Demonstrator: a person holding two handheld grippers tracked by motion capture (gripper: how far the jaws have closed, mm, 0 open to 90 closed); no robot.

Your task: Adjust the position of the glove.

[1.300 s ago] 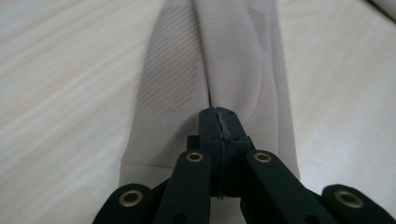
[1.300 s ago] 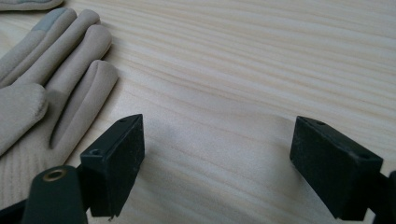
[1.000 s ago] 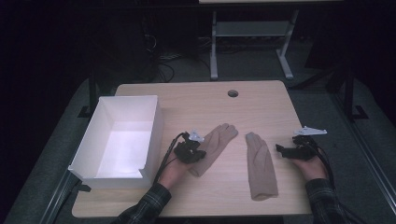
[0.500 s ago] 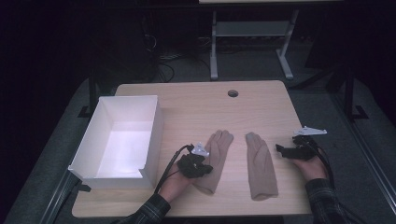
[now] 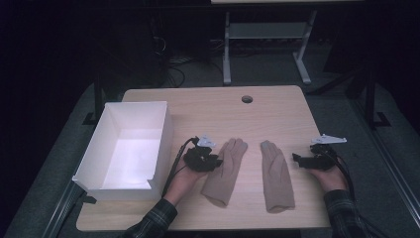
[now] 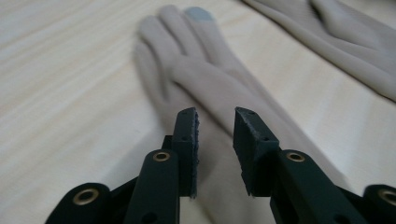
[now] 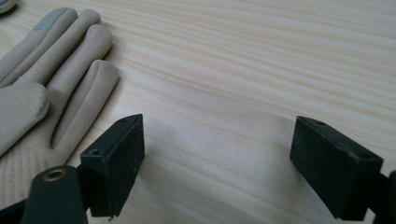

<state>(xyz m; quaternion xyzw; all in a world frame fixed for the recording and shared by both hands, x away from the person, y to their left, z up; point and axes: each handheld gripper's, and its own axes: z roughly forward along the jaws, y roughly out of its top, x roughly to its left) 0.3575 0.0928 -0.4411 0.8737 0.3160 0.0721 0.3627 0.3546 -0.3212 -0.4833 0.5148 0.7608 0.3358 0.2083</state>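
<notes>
We see a white box (image 5: 124, 148) at the table's (image 5: 267, 106) nine o'clock, its inside bare. Two tan gloves lie at six o'clock: the left glove (image 5: 225, 171) and the right glove (image 5: 276, 174), apart. Our left gripper (image 5: 216, 161) hovers over the left glove, jaws slightly parted, holding nothing. Our right gripper (image 5: 296, 158) rests wide open beside the right glove. Behind stands a grey stand (image 5: 265, 44) in the dark room.

Bare table (image 5: 218, 111) beyond gloves (image 5: 225, 171); box (image 5: 126, 146) blocks left.

Box (image 5: 126, 148) left on table (image 5: 277, 106); two gloves (image 5: 225, 171) (image 5: 276, 176) side by side, right of box.
</notes>
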